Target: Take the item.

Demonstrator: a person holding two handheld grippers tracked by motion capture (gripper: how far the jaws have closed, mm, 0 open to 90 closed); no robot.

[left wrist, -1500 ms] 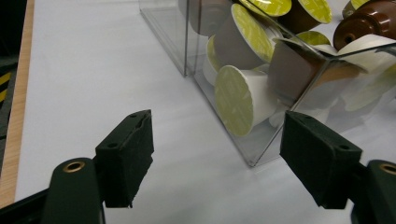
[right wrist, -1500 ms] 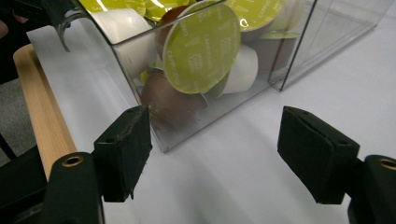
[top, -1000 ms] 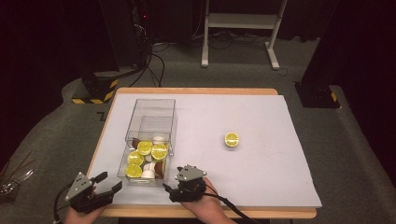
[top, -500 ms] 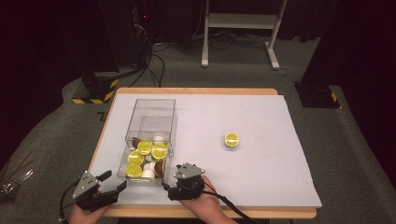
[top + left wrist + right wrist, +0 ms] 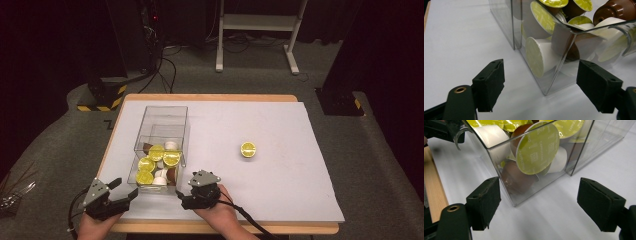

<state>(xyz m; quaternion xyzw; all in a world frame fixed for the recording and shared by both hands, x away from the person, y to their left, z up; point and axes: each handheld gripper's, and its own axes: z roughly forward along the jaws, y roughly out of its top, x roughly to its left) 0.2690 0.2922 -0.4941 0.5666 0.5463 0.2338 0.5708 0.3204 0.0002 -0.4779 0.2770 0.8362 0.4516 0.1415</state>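
Grippers (image 5: pixel 129 196) (image 5: pixel 182 199) flank clear drawer (image 5: pixel 159 187), jaws apart

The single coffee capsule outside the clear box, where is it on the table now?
In the high view, the lone yellow-lidded capsule lies on the white mat, right of the clear box and well ahead of the right gripper.

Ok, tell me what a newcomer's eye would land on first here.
First, the clear plastic box at the left of the white table mat, its near drawer heaped with yellow-lidded coffee capsules. Next, one lone capsule lying apart out on the mat to the right. Then the left tool and right tool, both open, flanking the drawer's near corners; the right tool's jaws have just been opening.
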